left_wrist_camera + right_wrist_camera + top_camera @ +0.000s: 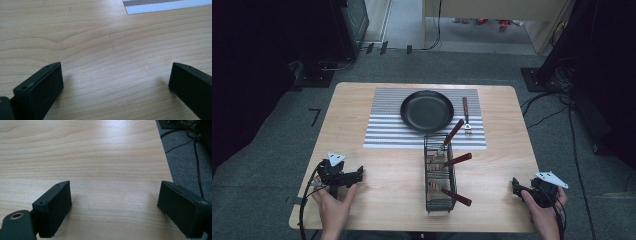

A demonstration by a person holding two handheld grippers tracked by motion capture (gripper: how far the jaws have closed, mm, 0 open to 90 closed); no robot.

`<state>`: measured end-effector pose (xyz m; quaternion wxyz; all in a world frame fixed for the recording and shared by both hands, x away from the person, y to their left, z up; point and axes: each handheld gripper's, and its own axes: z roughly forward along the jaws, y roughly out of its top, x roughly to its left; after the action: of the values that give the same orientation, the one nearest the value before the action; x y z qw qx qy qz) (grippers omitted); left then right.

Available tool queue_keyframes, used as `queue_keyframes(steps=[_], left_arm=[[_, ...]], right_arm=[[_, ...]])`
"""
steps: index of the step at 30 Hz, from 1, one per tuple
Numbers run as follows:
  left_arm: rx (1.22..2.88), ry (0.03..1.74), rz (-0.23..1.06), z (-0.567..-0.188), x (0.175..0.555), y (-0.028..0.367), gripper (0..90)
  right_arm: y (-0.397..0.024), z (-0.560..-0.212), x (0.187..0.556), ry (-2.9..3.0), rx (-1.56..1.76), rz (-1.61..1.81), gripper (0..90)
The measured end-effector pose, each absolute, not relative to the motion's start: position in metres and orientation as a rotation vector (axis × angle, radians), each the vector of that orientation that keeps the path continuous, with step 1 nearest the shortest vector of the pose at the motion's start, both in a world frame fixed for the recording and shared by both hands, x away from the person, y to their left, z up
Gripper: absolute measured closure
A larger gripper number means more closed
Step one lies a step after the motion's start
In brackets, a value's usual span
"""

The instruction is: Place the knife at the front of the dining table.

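A black frying pan sits on a striped placemat at the back middle of the wooden table. In front of it stands a black wire basket holding three utensils with brown handles. Another brown-handled utensil lies on the mat right of the pan. My left gripper rests near the table's front left, open, with bare wood between its jaws. At the front right corner my right gripper is open over bare wood.
The table's right edge runs close beside my right gripper, with grey carpet and black cables beyond it. A corner of the placemat lies ahead of my left gripper. Dark equipment stands around the table.
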<state>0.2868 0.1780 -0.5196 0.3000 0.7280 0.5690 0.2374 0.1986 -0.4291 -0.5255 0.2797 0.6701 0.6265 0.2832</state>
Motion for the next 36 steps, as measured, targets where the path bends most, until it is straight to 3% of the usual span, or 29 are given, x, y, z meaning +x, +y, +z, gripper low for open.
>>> queue_keyframes(steps=[13, 14, 16, 17, 24, 36], left_arm=[[1.905, 1.544, 0.620, -0.509, 0.288, 0.171, 0.0], [1.892, 1.529, 0.642, -0.505, 0.286, 0.167, 1.1], [1.873, 1.513, 0.692, -0.500, 0.284, 0.163, 11.6], [1.826, 1.495, 0.768, -0.489, 0.280, 0.154, 14.7], [1.779, 1.349, 0.652, -0.449, 0.284, 0.121, 14.6], [1.818, 1.113, 0.579, -0.397, 0.299, 0.054, 14.7]], right_arm=[[-0.429, -0.525, 0.199, 1.680, 1.797, 0.760, 11.4], [-0.429, -0.525, 0.199, 1.680, 1.798, 0.760, 11.4], [-0.429, -0.525, 0.199, 1.680, 1.798, 0.760, 11.4], [-0.429, -0.525, 0.199, 1.680, 1.798, 0.760, 11.4], [-0.429, -0.526, 0.199, 1.681, 1.795, 0.760, 11.4], [-0.429, -0.526, 0.199, 1.681, 1.795, 0.760, 11.4]])
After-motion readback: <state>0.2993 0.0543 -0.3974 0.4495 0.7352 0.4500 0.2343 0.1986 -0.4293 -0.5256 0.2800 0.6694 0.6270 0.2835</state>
